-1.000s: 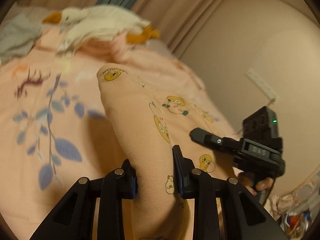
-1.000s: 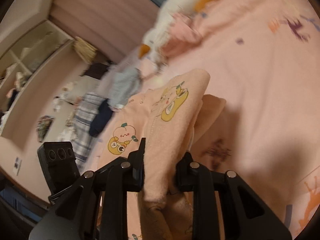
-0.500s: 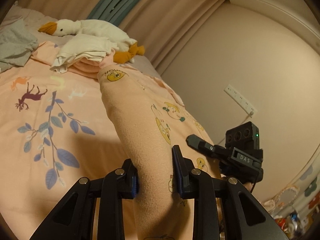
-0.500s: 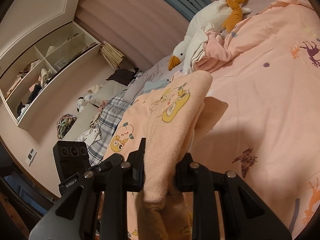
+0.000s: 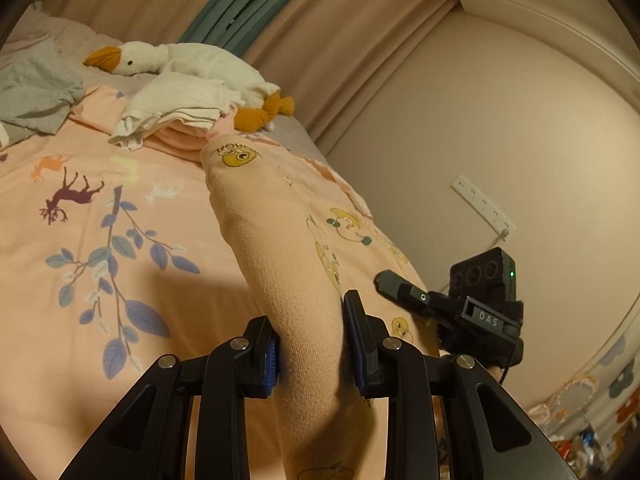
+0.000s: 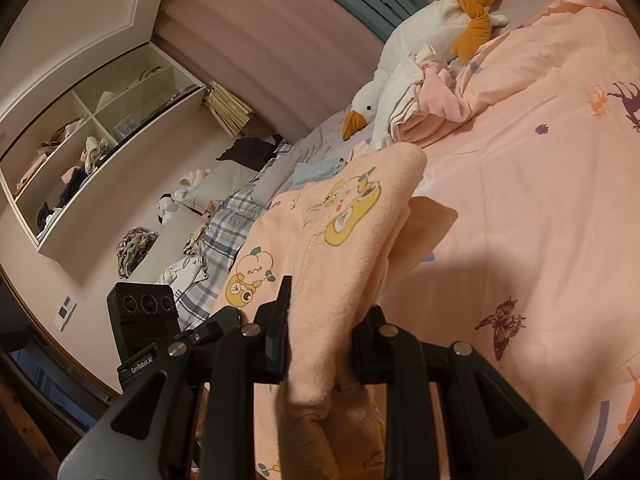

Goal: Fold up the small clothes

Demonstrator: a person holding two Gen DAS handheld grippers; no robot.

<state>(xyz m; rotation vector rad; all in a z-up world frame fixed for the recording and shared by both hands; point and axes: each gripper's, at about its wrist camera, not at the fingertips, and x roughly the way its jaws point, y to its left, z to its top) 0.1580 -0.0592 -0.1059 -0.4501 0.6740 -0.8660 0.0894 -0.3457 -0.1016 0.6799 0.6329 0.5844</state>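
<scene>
A small peach garment with yellow cartoon prints (image 5: 288,240) is held up above the bed between both grippers. My left gripper (image 5: 310,344) is shut on one edge of it; the cloth bulges forward between the pads. My right gripper (image 6: 320,332) is shut on the other edge (image 6: 340,248), with a folded flap hanging to the right. The right gripper also shows in the left wrist view (image 5: 452,304), and the left gripper's body shows in the right wrist view (image 6: 156,328).
The bed has a pink printed cover (image 5: 80,220). At its head lie a white goose plush (image 5: 192,64), a pile of white and pink clothes (image 5: 176,116) and a grey garment (image 5: 36,92). A plaid cloth (image 6: 224,232) and shelves (image 6: 92,152) are left of the bed.
Both grippers have lifted and tilted up with the garment, so more of the wall, curtain and shelves shows. The grip on the cloth is unchanged.
</scene>
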